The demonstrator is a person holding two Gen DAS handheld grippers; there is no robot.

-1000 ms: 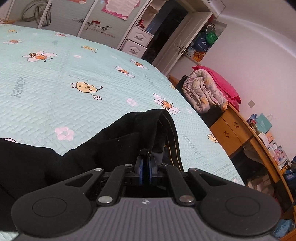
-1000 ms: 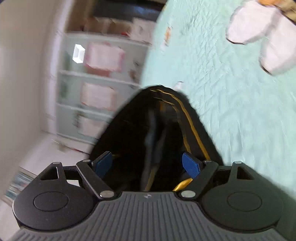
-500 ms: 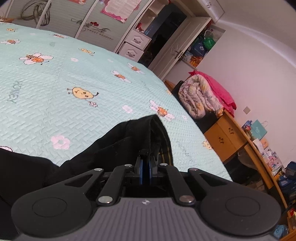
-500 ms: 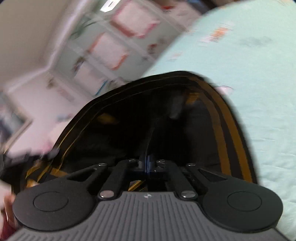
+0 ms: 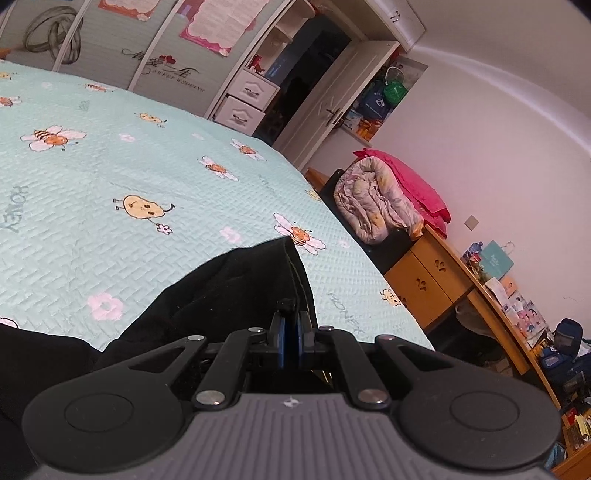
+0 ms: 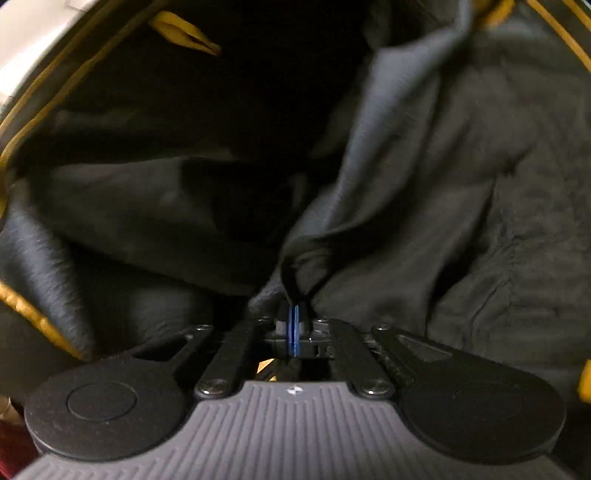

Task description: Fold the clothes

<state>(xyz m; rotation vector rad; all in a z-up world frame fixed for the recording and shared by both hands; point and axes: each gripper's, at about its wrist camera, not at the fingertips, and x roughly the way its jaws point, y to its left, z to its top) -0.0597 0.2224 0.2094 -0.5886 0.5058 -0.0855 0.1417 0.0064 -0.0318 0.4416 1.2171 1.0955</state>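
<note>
Since a second ago: right gripper (image 6: 293, 314) swung off the bedspread view and snapped from wide open to fully closed, now pinching a fold of the black garment (image 6: 424, 192), whose yellow piping (image 6: 184, 35) runs along its edges. Left gripper (image 5: 290, 325) lifted slightly, jaws clamped on the same dark cloth (image 5: 236, 291). Garment partly raised off the pale green bedspread (image 5: 147, 173), the rest trailing down to the left of that view. Step in hand, by judgement: picking up two points of the cloth before a fold. Next move likely calls for drawing both grips apart to tension the fabric, then laying it flat.
</note>
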